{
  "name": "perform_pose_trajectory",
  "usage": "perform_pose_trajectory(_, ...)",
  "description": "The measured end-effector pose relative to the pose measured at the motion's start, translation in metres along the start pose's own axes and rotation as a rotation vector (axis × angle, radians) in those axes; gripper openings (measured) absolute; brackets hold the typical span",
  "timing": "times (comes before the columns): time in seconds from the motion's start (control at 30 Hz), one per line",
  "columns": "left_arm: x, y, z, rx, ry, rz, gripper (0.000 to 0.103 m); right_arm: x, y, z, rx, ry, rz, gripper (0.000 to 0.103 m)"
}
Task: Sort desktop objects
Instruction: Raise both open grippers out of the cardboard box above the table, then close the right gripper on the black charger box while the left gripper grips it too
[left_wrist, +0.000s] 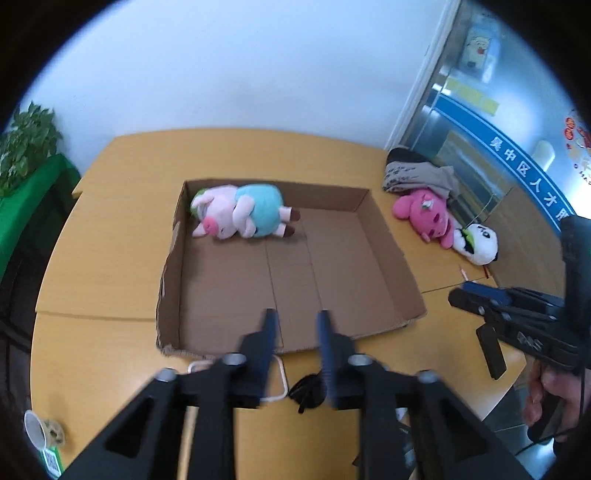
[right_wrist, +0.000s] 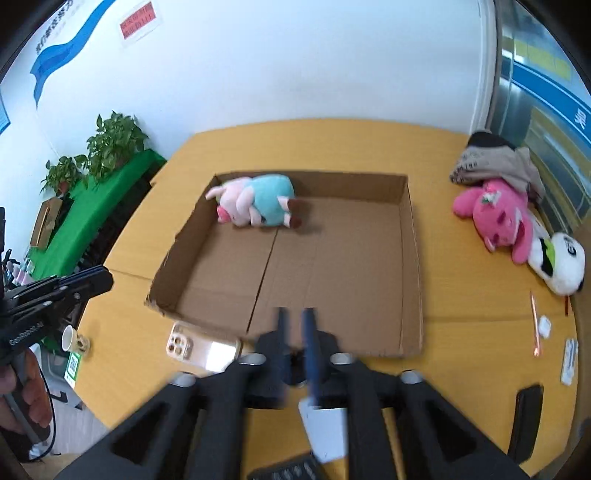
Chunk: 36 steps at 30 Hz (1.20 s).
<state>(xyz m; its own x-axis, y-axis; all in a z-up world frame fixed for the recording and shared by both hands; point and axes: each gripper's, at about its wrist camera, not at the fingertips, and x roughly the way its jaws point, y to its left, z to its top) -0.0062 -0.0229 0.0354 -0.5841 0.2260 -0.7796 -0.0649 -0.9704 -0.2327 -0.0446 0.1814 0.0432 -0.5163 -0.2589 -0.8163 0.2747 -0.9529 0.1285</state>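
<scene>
Closest to my left camera, the left tool (left_wrist: 295, 325) hangs over the near edge of the wooden surface (left_wrist: 110, 258) with its two fingers parted by a moderate gap and nothing between them. Just under it I see a white cord loop (left_wrist: 280, 384) and a dark pair of sunglasses (left_wrist: 308, 393) lying on the surface. On my right camera, the right tool (right_wrist: 297, 325) has its fingers drawn narrow, a slim gap between them; I cannot tell whether they pinch anything. Below it lies a white card-like object (right_wrist: 327, 432), and a gold-cased phone (right_wrist: 199, 349) rests face down just beside the near wall of the cardboard box (right_wrist: 412, 258).

That shallow open box (left_wrist: 391, 254) sits in the middle of the surface. A pink pig plush in a teal outfit (left_wrist: 240, 214) lies on its side in the far left corner of it.

Outside the box, to the right, a bright pink plush (left_wrist: 424, 218) lies on the surface touching a white panda plush (left_wrist: 478, 245), with a bundle of grey cloth (left_wrist: 417, 177) behind them. Near the right edge I see an orange pen (right_wrist: 535, 325) and a small white case (right_wrist: 543, 325). A paper cup (right_wrist: 70, 338) stands at the left edge, and potted plants (right_wrist: 110, 144) sit on a green-covered table beyond.
</scene>
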Motion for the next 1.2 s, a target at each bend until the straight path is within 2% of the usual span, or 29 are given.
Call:
perform_pose_trajectory(0.03, -0.002, 0.000, -0.003, -0.008, 0.007, 0.008, 0.076, -0.004, 0.001, -0.004, 0.000, -0.008, -0.023, 0.098)
perform_pose_trajectory(0.07, -0.003, -0.001, -0.006, -0.013, 0.009, 0.022, 0.080, -0.012, 0.002, -0.007, -0.002, -0.037, -0.046, 0.102)
perform_pose_trajectory(0.13, -0.007, -0.006, -0.010, -0.004, 0.001, 0.051, 0.080, -0.025, 0.003, -0.013, -0.010, -0.084, -0.060, 0.103)
perform_pose_trajectory(0.27, -0.016, -0.020, -0.019, 0.030, -0.010, 0.067, 0.080, -0.033, 0.003, -0.017, -0.033, -0.082, -0.059, 0.102)
perform_pose_trajectory(0.43, -0.026, -0.039, -0.022, 0.027, -0.041, 0.094, 0.080, -0.049, -0.003, -0.019, -0.066, -0.118, -0.025, 0.102)
perform_pose_trajectory(0.67, -0.030, -0.073, -0.033, -0.016, -0.068, 0.141, 0.080, -0.060, -0.027, -0.028, -0.080, -0.119, 0.040, 0.103)
perform_pose_trajectory(1.07, -0.019, -0.120, -0.051, -0.051, -0.040, 0.177, 0.080, -0.068, -0.066, -0.044, -0.141, -0.117, 0.149, 0.103)
perform_pose_trajectory(1.2, -0.009, -0.118, -0.063, -0.080, 0.014, 0.141, 0.080, -0.064, -0.075, -0.054, -0.165, -0.095, 0.240, 0.103)
